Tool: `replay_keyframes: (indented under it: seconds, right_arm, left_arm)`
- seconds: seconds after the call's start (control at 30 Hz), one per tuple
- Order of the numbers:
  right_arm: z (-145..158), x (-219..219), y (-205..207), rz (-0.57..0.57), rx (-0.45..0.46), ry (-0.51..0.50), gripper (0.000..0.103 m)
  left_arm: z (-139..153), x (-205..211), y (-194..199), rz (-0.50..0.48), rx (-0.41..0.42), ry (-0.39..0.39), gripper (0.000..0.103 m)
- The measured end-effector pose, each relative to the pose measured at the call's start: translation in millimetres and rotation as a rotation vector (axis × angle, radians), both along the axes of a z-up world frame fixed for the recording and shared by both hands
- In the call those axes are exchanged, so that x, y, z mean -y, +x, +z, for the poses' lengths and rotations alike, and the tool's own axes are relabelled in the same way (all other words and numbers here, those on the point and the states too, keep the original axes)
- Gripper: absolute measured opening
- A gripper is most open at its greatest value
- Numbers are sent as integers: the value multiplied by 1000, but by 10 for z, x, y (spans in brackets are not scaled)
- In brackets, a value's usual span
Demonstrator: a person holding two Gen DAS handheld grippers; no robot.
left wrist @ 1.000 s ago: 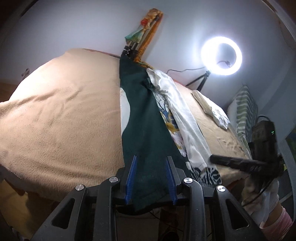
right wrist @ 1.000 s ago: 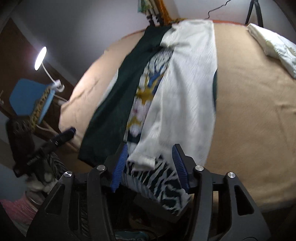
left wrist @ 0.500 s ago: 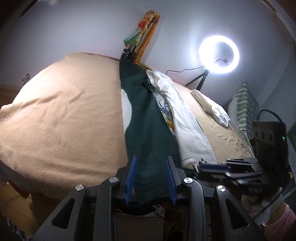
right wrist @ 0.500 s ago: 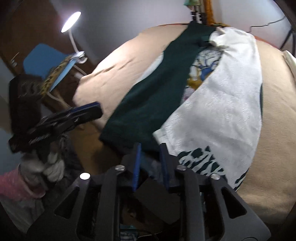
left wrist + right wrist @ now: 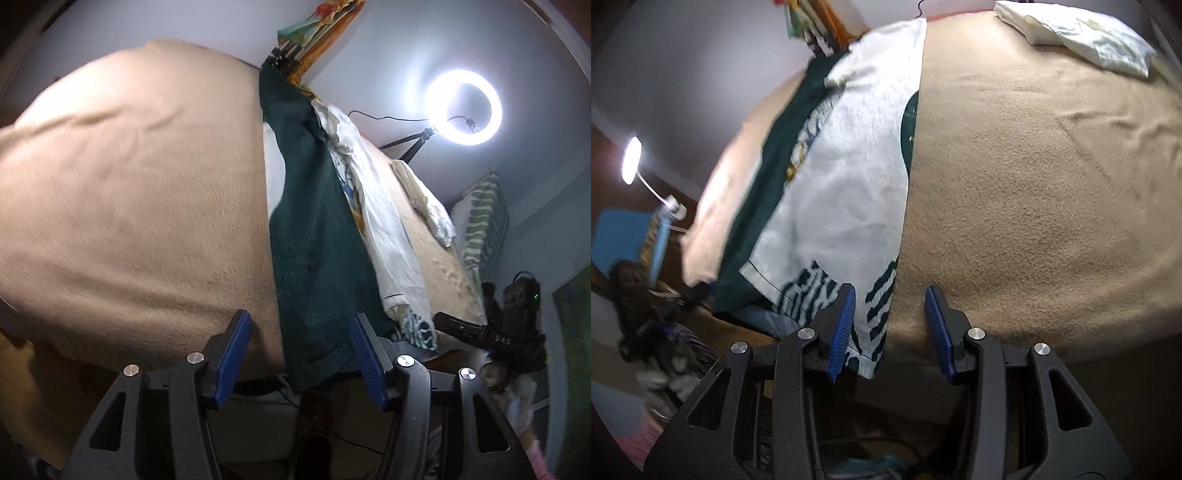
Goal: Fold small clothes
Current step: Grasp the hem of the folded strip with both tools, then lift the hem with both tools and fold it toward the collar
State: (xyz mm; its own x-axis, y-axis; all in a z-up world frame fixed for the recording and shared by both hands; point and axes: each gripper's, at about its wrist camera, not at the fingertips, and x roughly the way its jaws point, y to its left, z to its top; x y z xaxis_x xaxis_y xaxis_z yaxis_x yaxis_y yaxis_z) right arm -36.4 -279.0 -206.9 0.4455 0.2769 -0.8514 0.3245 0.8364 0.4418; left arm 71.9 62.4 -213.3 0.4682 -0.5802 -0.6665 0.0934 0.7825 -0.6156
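We see a fuzzy tan blanket [image 5: 140, 206] covering the bed, and on it a dark green textured garment panel [image 5: 314, 236] beside a white crinkled cloth panel [image 5: 849, 184] whose hem carries dark green zebra-like stripes [image 5: 812, 291]. Between the two shows a print in yellow and blue [image 5: 354, 199]. Our black grippers bear ribbed blue finger pads [image 5: 844, 328]. A pale cream folded cloth [image 5: 1082, 33] lies further off, and a green-and-white striped pillow [image 5: 484, 221] stands by the wall.

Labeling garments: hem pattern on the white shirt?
Dark green zebra-like stripes on the white shirt's hem; right wrist view shows it best.
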Motion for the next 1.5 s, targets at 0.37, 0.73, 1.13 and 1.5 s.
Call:
replay_keyframes:
  seconds: [0.37, 0.73, 1.13, 1.5]
  right_arm:
    - [-43, -107, 16, 88, 30, 120, 23]
    - [93, 94, -78, 17, 123, 268, 4]
    - [289, 378, 359, -21, 169, 276, 4]
    - [269, 673, 1056, -61, 187, 235, 4]
  left_arm:
    - [-109, 102, 127, -44, -106, -101, 16]
    - [167, 93, 148, -57, -52, -109, 1]
    - [421, 66, 613, -57, -15, -115, 0]
    - [546, 113, 1343, -36, 36, -57, 0]
